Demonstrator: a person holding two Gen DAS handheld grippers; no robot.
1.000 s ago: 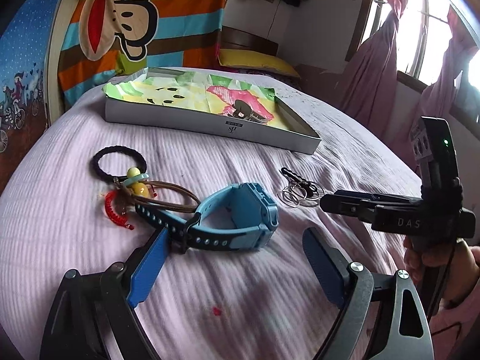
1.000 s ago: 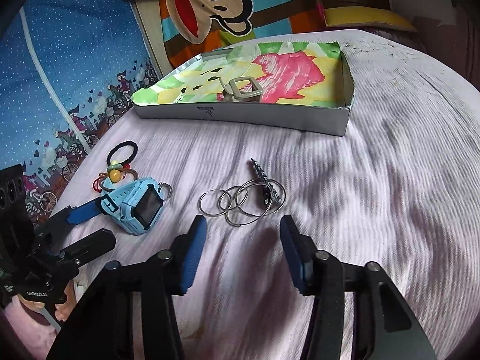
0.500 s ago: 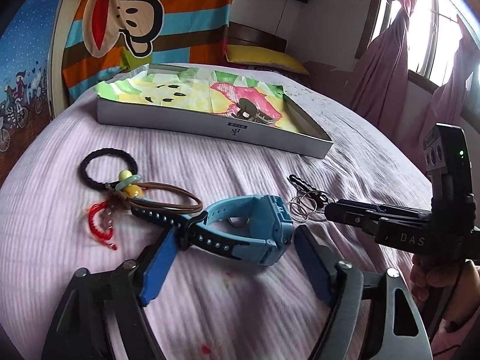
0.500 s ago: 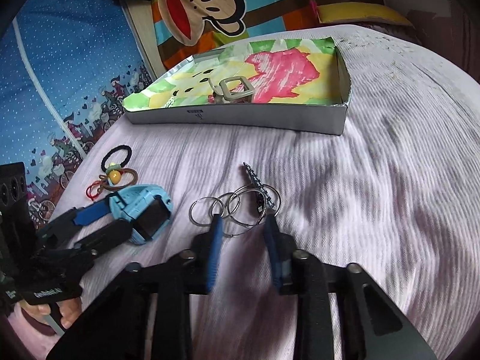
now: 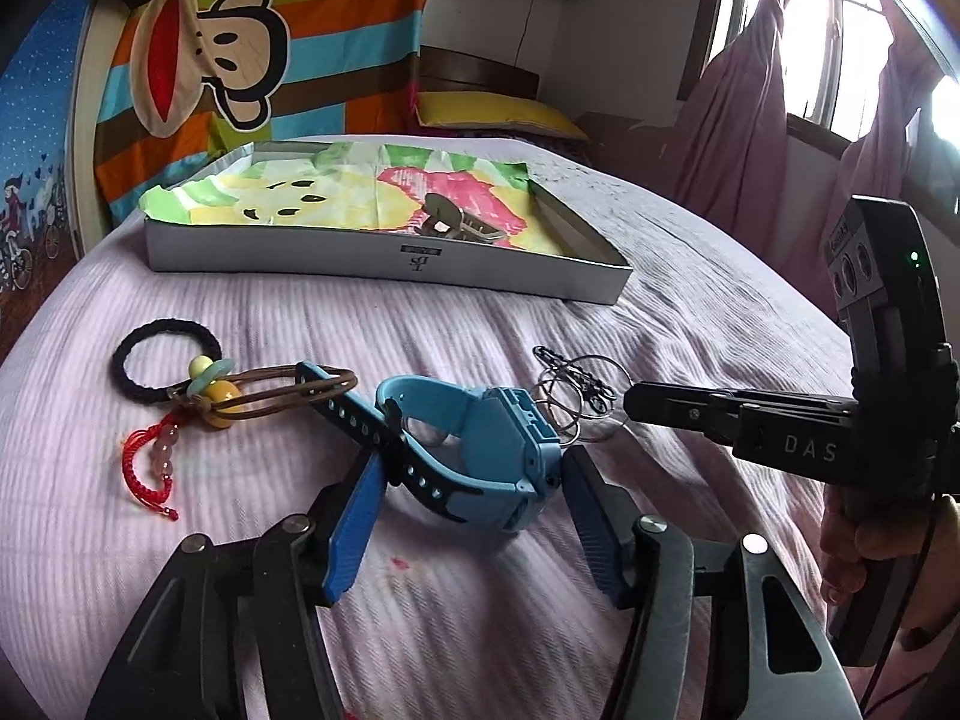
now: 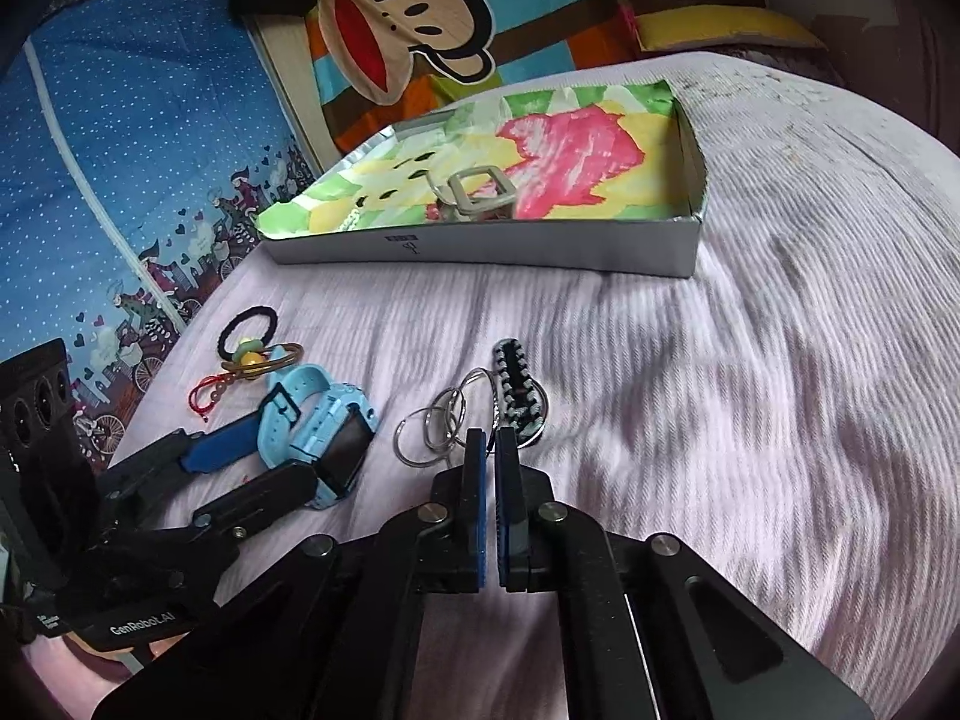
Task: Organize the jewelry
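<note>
Across the lower half of both frames: lilac bedspread (image 5: 690, 312), bearing every item. No shift noted over the last second.

At upper centre of the left view: shallow grey box (image 5: 300, 252), paper-lined, holding one grey clip (image 5: 450, 222). Treat as the destination for the jewelry; judged mostly unfilled.

At lower centre of the left view: left gripper (image 5: 474, 480), fingers spread but narrower than a second ago, now straddling the blue watch (image 5: 480, 432). Left pad at the strap, right pad just beside the watch case; firm contact not confirmed. Watch lying on the bedspread, not lifted.

At centre of the right view: right gripper (image 6: 492, 441), wide apart a second ago, half-closed half a second ago, now pressed nearly together on a loop of the ring cluster (image 6: 444, 426). Only a thin slit left between the pads. Rings resting on the fabric, well short of the box, black braided piece attached.

Meaning for the task: ring grasp judged made; lift and carry to the box pending. Watch grasp one closure short.

At left of the left view: black hair tie (image 5: 162, 360) and red cord bracelet (image 5: 150, 468), untouched and awaiting later collection.
</note>
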